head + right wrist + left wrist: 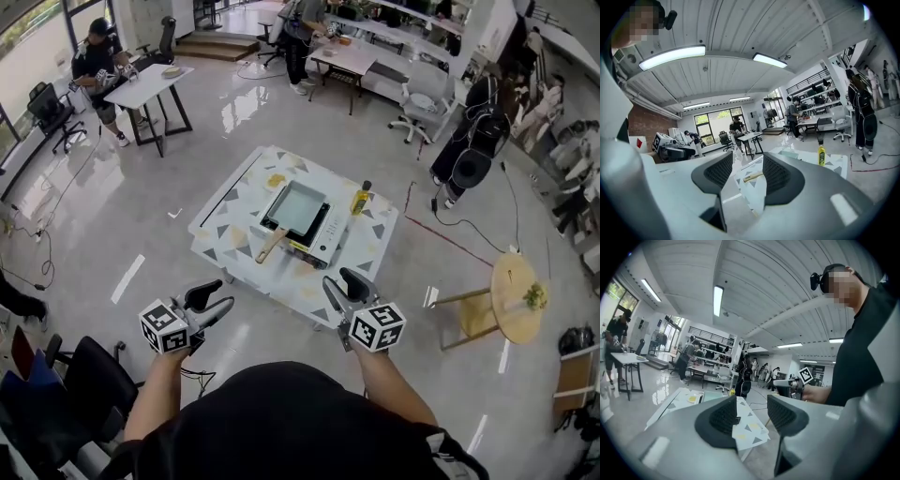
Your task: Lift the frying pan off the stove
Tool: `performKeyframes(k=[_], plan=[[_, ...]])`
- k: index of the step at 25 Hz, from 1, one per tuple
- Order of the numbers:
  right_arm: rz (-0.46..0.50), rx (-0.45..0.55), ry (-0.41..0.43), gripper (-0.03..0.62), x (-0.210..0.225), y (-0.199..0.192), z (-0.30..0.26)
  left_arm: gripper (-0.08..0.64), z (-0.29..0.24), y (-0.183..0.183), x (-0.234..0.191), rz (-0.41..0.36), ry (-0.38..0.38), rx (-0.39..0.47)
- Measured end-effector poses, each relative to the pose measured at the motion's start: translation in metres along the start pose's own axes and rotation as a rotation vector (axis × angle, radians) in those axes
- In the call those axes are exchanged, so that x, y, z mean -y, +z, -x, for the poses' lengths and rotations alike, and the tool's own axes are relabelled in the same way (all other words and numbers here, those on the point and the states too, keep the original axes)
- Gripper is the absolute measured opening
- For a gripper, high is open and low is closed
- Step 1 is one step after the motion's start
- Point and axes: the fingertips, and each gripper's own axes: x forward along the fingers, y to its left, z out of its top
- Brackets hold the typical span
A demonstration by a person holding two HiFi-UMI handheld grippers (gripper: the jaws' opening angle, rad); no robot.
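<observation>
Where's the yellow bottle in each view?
Head view: yellow bottle upright on the table, just right of the frying pan.
Left gripper view: tiny yellow spot above the left-hand jaw, probably it.
Right gripper view: upright, right of the jaws.
Shared landmark: triangle-patterned table.

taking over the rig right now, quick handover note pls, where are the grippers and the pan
Left gripper: open, empty, in the air short of the table.
Right gripper: open, empty, also short of the table.
Frying pan: sits on the stove mid-table, with its wooden handle pointing back toward the person. Yellow bottle stands just right of the stove.
Done: nothing; pan untouched.
Left: reach in, close on the handle, lift the pan clear of the stove.
</observation>
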Motion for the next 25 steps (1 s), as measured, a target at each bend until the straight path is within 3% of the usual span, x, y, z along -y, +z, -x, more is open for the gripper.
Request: performKeyframes(k=[5, 12, 25], plan=[[-0.004, -0.005, 0.016, 0.230, 0.027, 0.011, -0.009, 0.201, -0.015, 0.019, -0.021, -0.013, 0.064, 0.029], [-0.014, -0.002, 0.061, 0.232, 0.033, 0.019, -0.017, 0.186, -0.031, 0.007, -0.034, 0.029, 0.152, -0.035], [-0.024, 0.003, 0.028, 0.232, 0.046, 0.021, -0.025, 0.184, -0.052, 0.007, -0.048, 0.039, 0.096, -0.047]])
